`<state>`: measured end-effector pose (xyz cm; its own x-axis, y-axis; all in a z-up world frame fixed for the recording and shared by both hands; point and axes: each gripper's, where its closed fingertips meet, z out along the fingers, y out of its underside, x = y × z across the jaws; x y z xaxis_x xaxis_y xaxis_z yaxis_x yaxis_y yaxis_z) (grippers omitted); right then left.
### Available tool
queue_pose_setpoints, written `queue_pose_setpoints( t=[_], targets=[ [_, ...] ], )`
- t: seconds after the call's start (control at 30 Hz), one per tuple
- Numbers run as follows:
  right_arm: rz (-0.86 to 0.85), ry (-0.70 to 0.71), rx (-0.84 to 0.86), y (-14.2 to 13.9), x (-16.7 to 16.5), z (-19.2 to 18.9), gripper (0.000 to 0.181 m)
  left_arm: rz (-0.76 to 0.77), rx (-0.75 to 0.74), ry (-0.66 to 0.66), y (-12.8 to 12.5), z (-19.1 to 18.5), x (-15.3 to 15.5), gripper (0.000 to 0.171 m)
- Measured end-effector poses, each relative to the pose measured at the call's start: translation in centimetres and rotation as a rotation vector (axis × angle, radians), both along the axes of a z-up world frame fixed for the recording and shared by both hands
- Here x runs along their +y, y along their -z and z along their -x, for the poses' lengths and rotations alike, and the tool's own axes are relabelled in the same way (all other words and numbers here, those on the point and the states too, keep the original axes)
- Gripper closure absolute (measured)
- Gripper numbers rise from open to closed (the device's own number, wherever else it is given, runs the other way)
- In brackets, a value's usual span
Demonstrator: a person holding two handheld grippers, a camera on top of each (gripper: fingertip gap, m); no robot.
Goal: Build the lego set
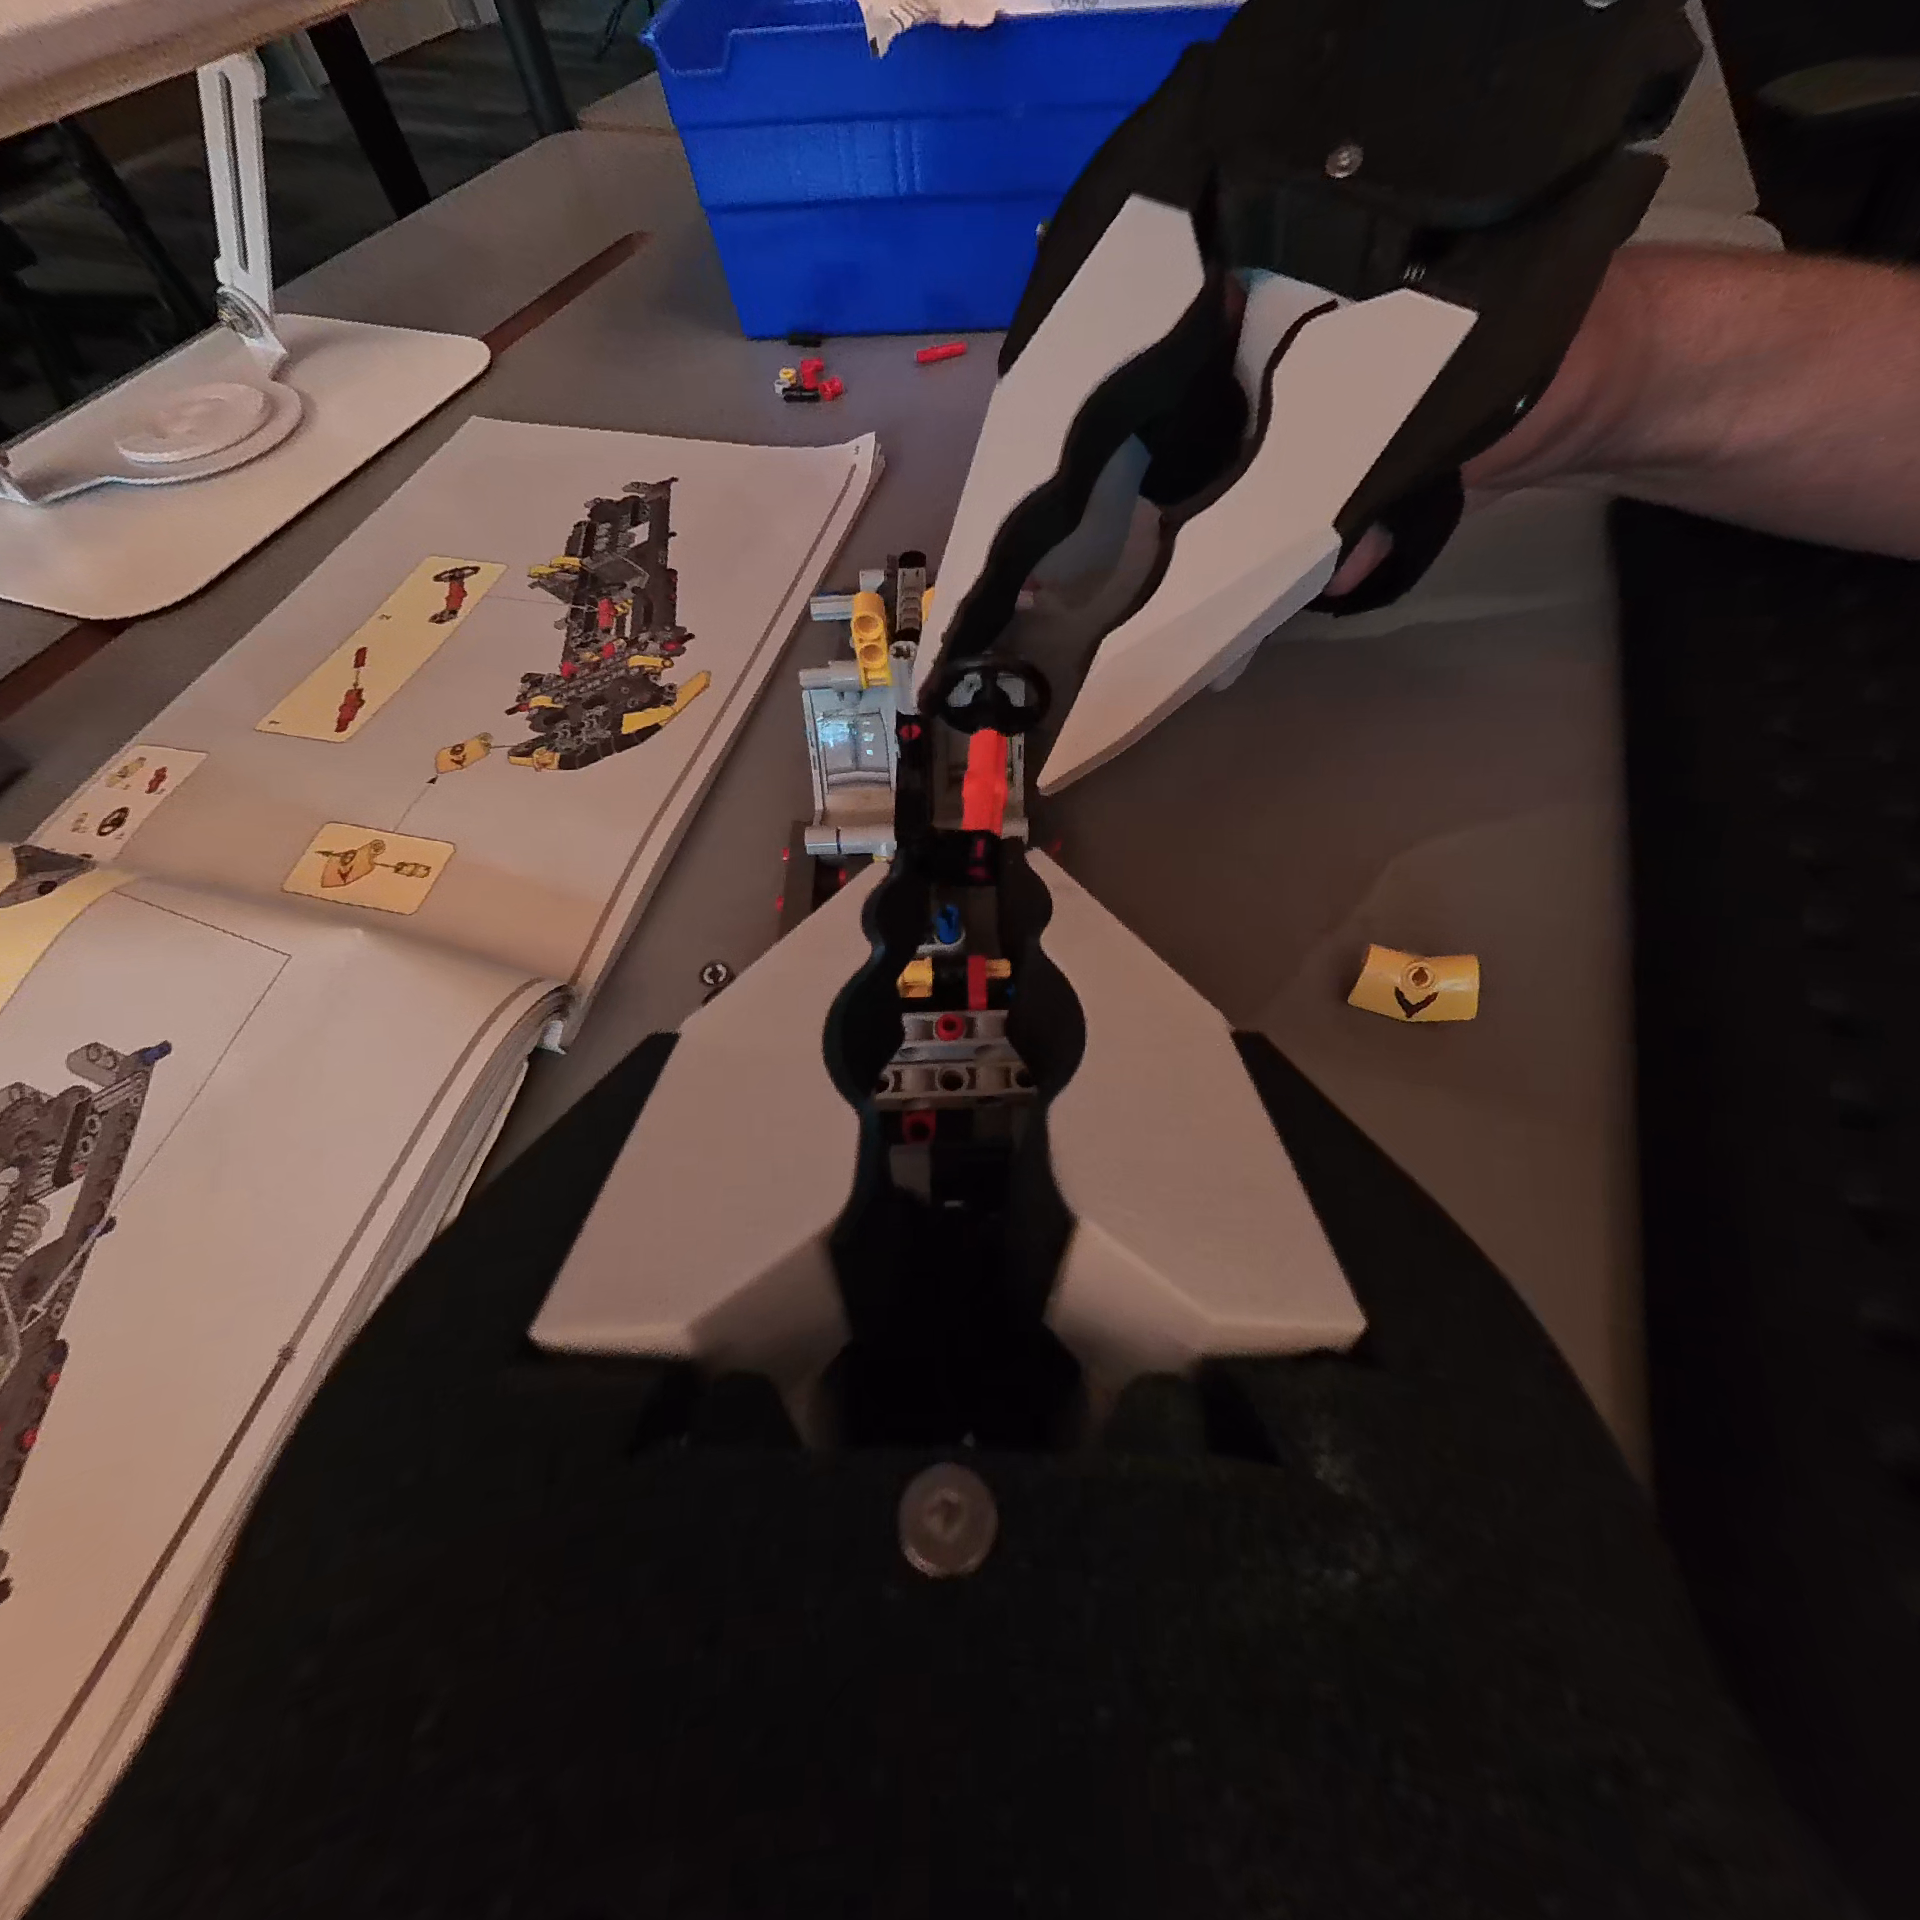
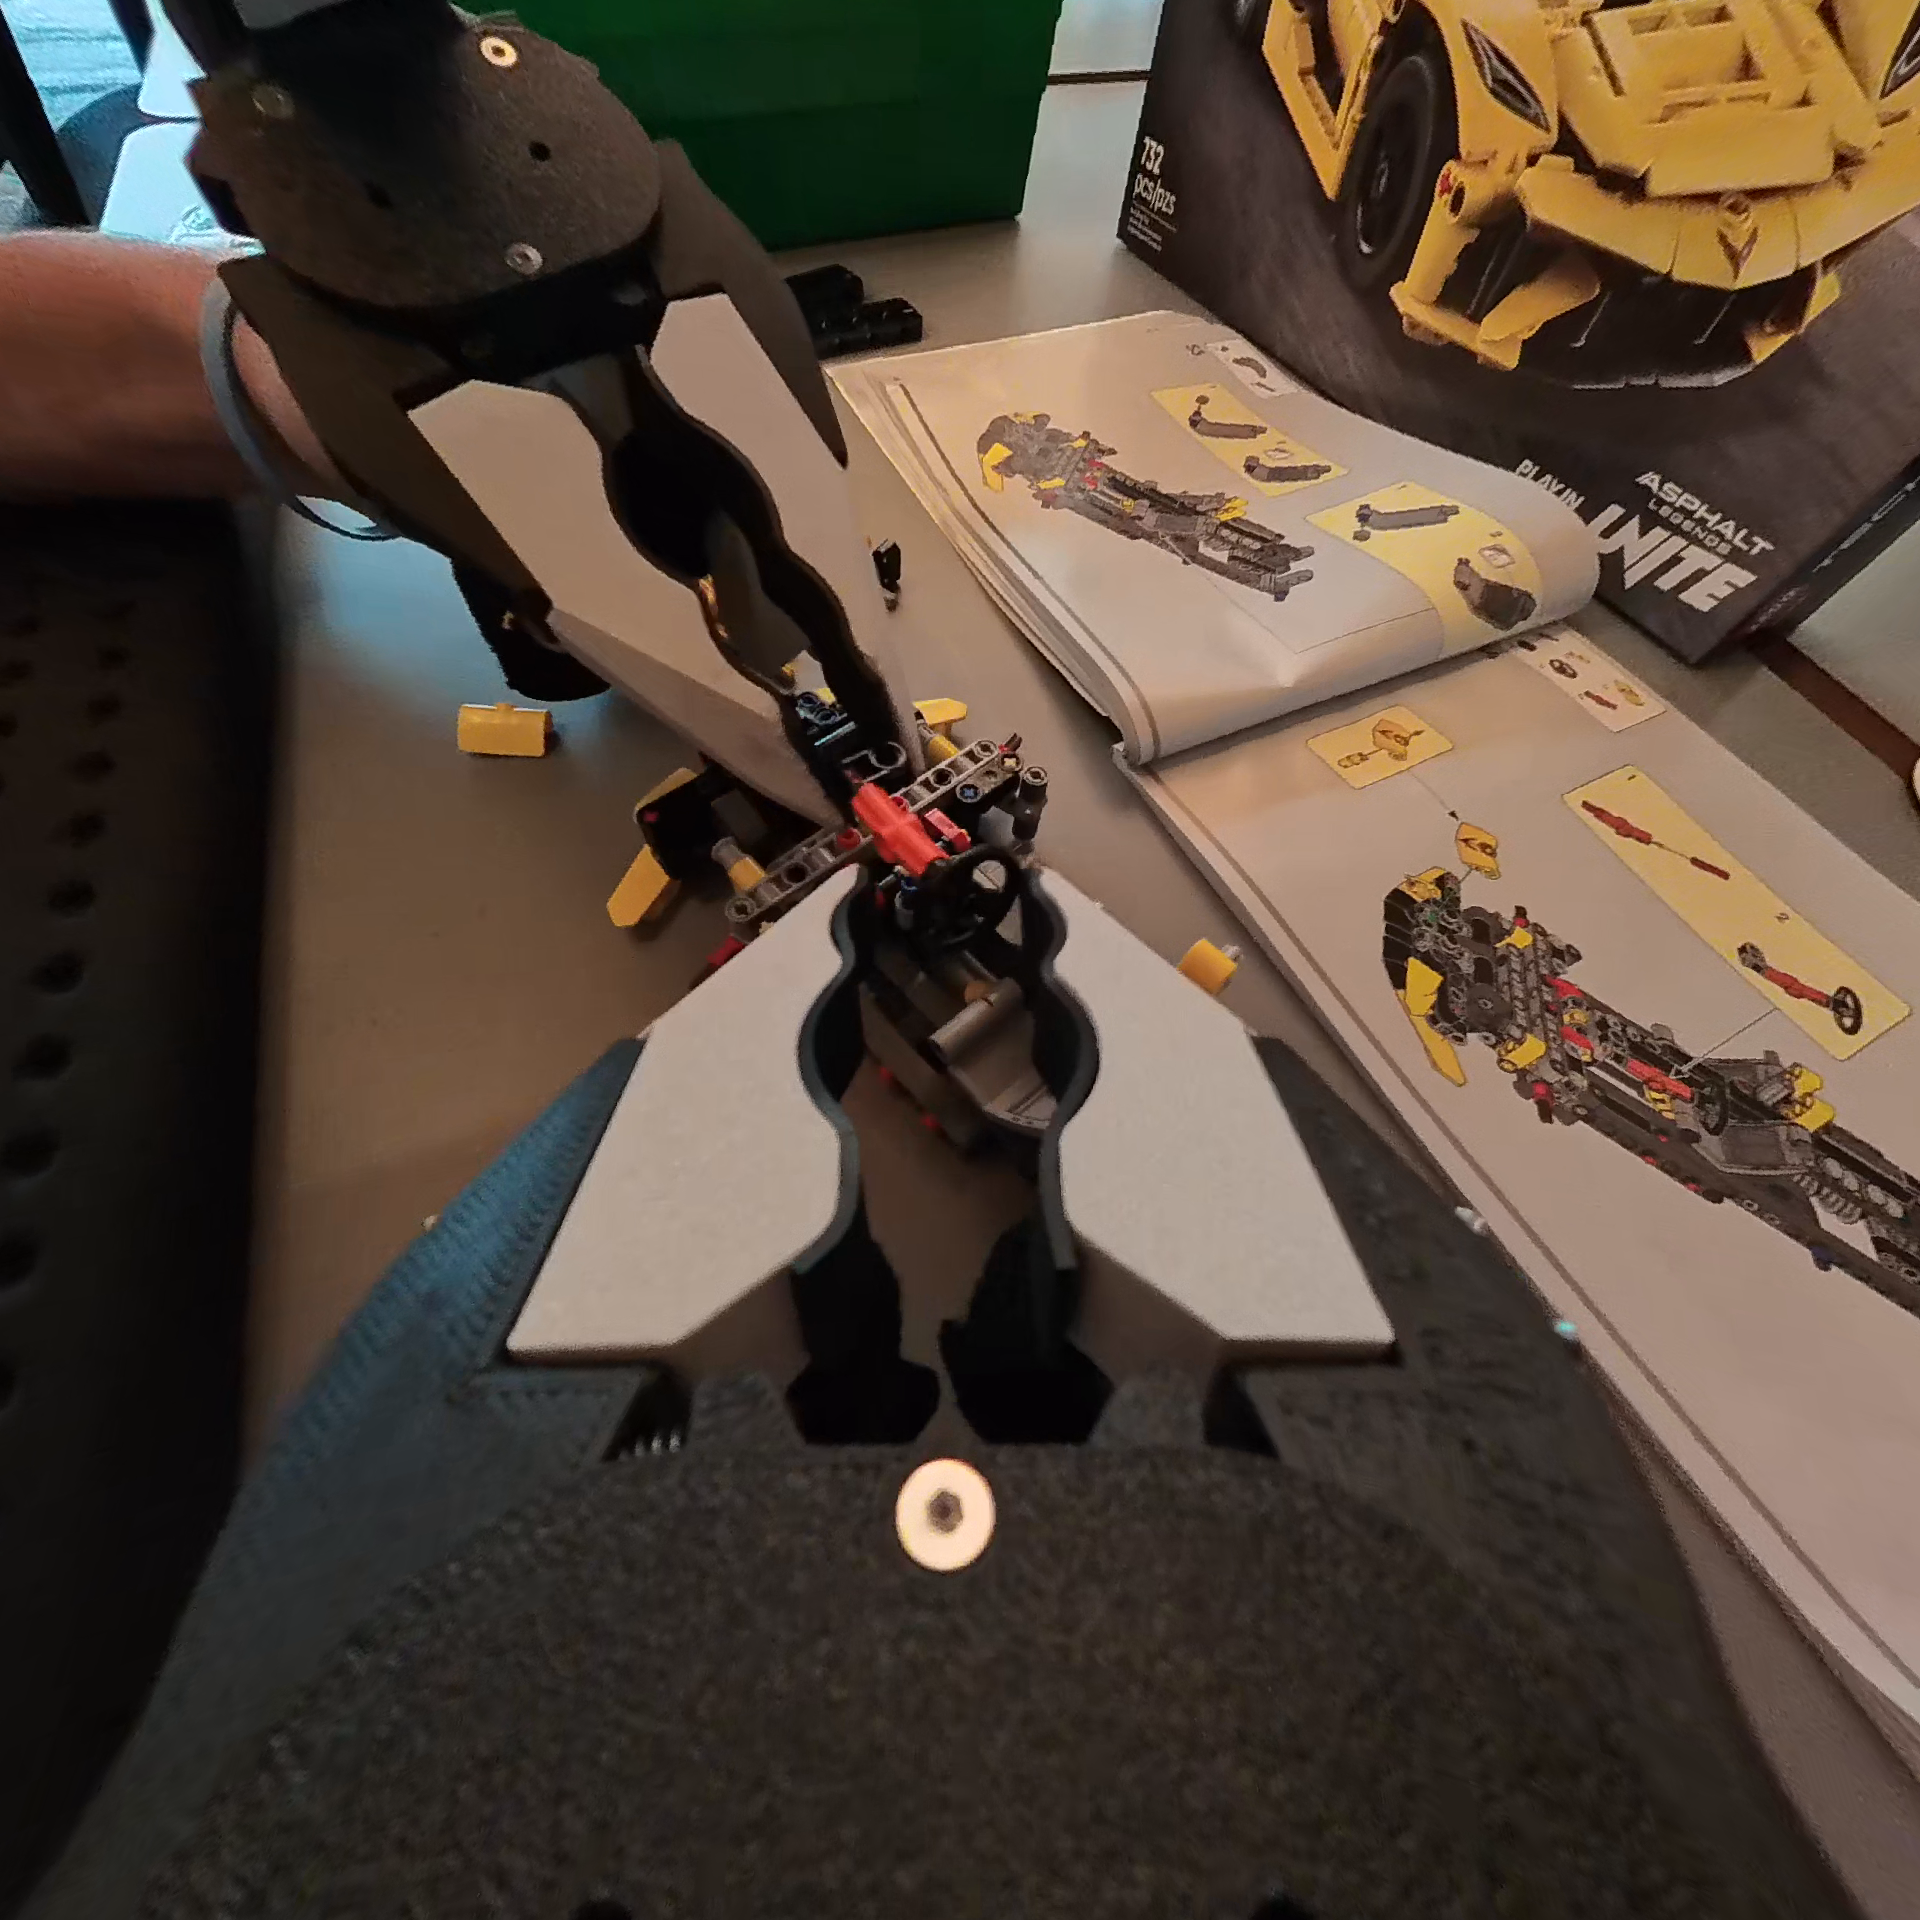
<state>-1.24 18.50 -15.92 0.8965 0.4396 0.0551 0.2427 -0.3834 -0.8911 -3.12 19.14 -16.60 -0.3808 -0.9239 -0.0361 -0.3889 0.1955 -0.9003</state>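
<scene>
Right wrist view: mid-frame, the long black-and-grey lego chassis (image 2: 894,831) is clamped by the left gripper (image 2: 831,769), while the right gripper (image 2: 948,883) pinches the black steering wheel on its red shaft (image 2: 971,894). Bodywork's mostly undone; the yellow curved panel (image 1: 1415,982) is still loose.

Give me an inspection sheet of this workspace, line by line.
Surface: grey tabletop, dim light.
Job's things: part-built black, grey and yellow brick car chassis on the table; black steering wheel on a red axle at its cabin; open paper instruction booklet beside it.
Clutter: loose yellow curved panel piece; small red and black pins; yellow cylinder piece.
Grippers: left gripper shut on the chassis; right gripper at the steering wheel, grip unclear.
Cables: nothing seen.
Surroundings: blue plastic bin; green bin; set's cardboard box; white stand.
</scene>
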Motion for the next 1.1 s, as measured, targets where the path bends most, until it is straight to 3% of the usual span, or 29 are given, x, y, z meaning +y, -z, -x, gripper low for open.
queue_pose_setpoints(
  t=[0.17, 0.43, 0.57, 0.83, 1.1],
  targets=[
    [-0.049, 0.009, -0.088, -0.2, 0.2, -0.3, 0.152, 0.020, 0.024, -0.020, 0.3, -0.1, 0.3, 0.160],
    [-0.079, 0.028, -0.394, 1.0, -0.1, 0.0, 0.152, 0.057, 0.093, -0.057, 1.4, -0.2, 0.7, 0.160],
    [-0.209, 0.098, -0.562, -0.5, 0.0, -0.5, 0.165, 0.073, 0.103, -0.065, 1.4, -0.3, 0.7, 0.160],
    [-0.178, 0.059, -0.782, 1.4, 0.3, 0.7, 0.161, 0.149, 0.131, -0.034, 1.3, -0.2, -0.5, 0.161],
    [-0.216, 0.031, -1.020, 1.5, 0.7, 0.1, 0.172, 0.000, 0.067, -0.056, 1.1, -0.4, -0.3, 0.160]
  ],
)
